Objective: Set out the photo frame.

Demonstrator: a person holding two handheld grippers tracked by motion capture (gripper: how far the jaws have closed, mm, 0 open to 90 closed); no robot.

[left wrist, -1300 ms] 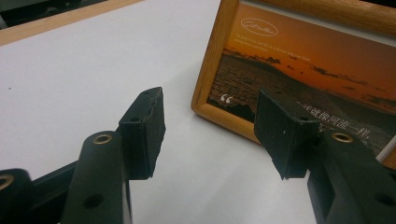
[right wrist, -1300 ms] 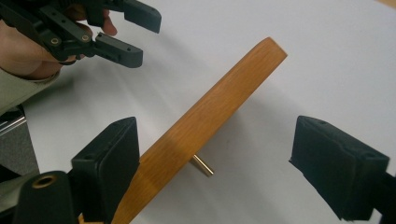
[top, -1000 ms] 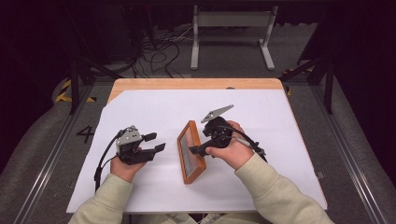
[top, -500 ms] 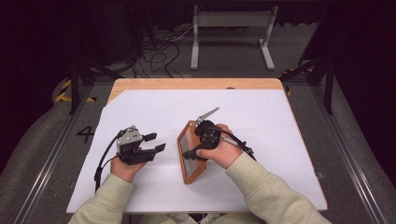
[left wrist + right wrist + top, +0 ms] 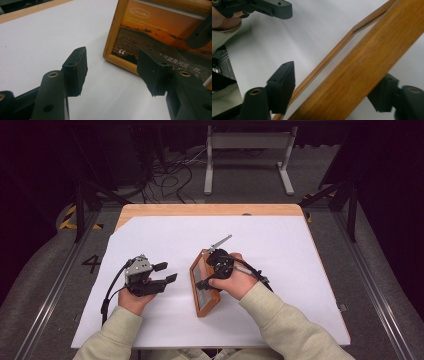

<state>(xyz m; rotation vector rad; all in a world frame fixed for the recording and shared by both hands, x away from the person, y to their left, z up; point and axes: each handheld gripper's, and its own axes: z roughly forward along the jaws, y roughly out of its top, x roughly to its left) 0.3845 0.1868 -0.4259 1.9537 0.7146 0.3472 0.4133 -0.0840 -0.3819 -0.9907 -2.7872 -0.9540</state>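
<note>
Two grippers work a wooden picture frame (image 5: 204, 284) at the desk's (image 5: 300, 270) centre. Right gripper (image 5: 332, 100) jaws have been closing astride its edge, one pad not touching, to lift it. Left gripper (image 5: 167, 272) at nine o'clock waits, jaws wide, empty.

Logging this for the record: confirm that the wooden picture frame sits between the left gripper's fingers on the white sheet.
Wrong gripper. The wooden picture frame sits between the right gripper fingers, as the right gripper view shows; the left gripper is empty beside it.

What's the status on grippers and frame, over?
Left gripper open, clear of the frame. Right gripper straddling its wooden edge, jaws just closing, not clamped. Sheet around it bare.
</note>
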